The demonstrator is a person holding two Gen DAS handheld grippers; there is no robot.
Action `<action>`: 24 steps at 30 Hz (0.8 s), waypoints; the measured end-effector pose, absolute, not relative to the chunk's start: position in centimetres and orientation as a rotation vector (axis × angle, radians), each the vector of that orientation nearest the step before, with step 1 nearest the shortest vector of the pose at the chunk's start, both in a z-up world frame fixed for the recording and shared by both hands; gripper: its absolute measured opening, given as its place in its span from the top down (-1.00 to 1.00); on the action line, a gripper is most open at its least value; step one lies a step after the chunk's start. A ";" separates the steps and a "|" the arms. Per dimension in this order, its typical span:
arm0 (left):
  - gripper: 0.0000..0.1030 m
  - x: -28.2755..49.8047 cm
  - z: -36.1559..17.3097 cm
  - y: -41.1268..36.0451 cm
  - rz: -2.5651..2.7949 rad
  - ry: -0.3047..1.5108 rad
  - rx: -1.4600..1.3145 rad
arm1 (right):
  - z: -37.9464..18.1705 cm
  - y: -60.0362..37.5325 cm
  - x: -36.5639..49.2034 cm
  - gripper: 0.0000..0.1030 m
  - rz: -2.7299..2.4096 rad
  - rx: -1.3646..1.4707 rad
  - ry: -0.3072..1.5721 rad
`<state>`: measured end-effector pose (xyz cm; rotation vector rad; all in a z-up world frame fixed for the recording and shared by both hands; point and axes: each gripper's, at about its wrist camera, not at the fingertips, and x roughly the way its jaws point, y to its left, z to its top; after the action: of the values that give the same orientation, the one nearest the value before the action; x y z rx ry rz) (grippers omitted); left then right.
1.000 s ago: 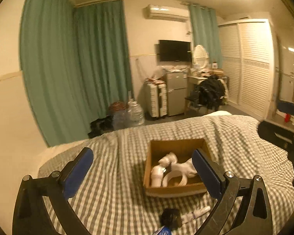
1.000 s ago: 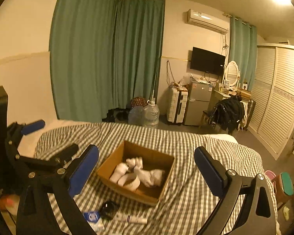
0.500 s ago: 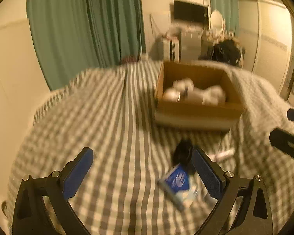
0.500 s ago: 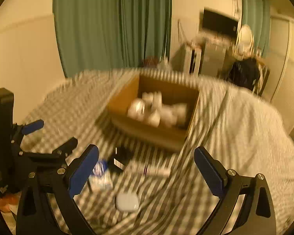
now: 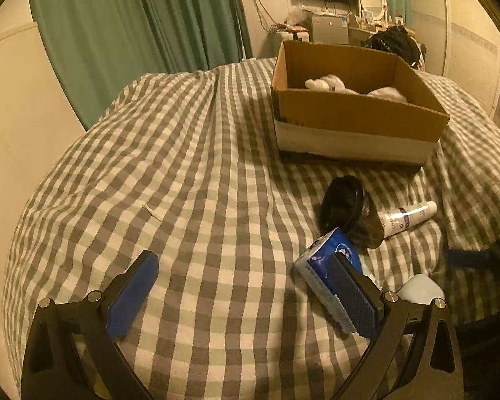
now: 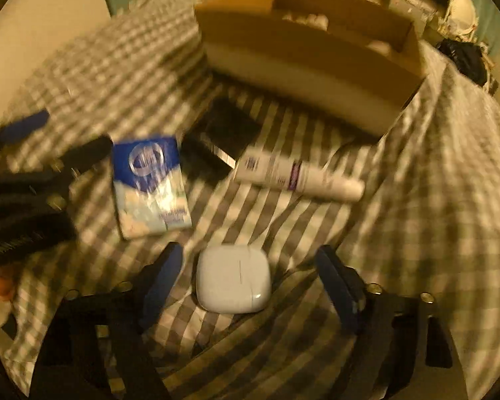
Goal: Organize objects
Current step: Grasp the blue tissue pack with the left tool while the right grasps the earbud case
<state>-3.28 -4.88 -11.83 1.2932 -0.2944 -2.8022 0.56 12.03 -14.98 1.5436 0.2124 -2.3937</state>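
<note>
Squarely between the closing, not-yet-touching pads of the right tool (image 6: 246, 283) lies, seemingly, a white case (image 6: 233, 278), while the left tool (image 5: 243, 296) gapes empty.

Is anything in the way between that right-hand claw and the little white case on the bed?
Nothing visible is. The right gripper hangs over the white case, which lies on the checked bedspread between its closing jaws, not yet touched. The blue tissue pack and the white tube lie farther off, toward the cardboard box.
</note>
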 end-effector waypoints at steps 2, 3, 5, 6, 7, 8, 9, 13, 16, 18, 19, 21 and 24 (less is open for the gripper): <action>-1.00 -3.4 -12.1 -4.9 -2.792 -0.296 1.301 | -16.3 12.0 0.2 -0.23 -2.351 1.607 0.217; -1.00 -3.3 -12.2 -4.9 -2.792 -0.299 1.300 | -16.6 12.0 0.1 -0.14 -2.338 1.617 0.209; -1.00 -3.3 -12.2 -4.8 -2.793 -0.308 1.296 | -16.4 12.1 0.3 0.03 -2.328 1.606 0.193; -1.00 -3.2 -12.2 -4.6 -2.796 -0.314 1.297 | -16.2 12.1 0.5 0.03 -2.337 1.598 0.193; -1.00 -3.2 -12.2 -4.6 -2.798 -0.317 1.300 | -15.9 12.3 0.6 0.03 -2.346 1.586 0.187; -1.00 -3.1 -12.2 -4.4 -2.802 -0.323 1.306 | -15.5 12.5 0.8 0.03 -2.363 1.567 0.175; -1.00 -3.1 -12.3 -4.1 -2.805 -0.330 1.313 | -14.8 12.9 1.0 0.03 -2.388 1.540 0.155; -1.00 -2.9 -12.9 -2.5 -2.823 -0.396 1.364 | -11.8 15.1 1.3 0.03 -2.500 1.440 0.067; -1.00 -3.3 -13.8 -0.5 -2.845 -0.445 1.438 | -10.2 16.3 1.2 0.03 -2.606 1.402 0.101; -1.00 -3.7 -14.4 0.4 -2.854 -0.460 1.472 | -9.6 17.3 1.2 0.03 -2.632 1.383 0.060; -1.00 -4.1 -14.9 0.9 -2.849 -0.472 1.502 | -9.6 17.7 1.2 0.03 -2.630 1.382 0.036; -1.00 -4.7 -15.5 1.4 -2.843 -0.482 1.525 | -10.0 17.9 1.0 0.03 -2.616 1.389 0.015; -1.00 -5.4 -16.6 2.1 -2.840 -0.517 1.565 | -10.4 17.6 0.5 0.03 -2.596 1.398 0.005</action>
<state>-5.41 2.07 -16.64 1.5650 -0.5166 -2.8397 0.54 17.56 -10.40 1.3981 0.0053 -2.5959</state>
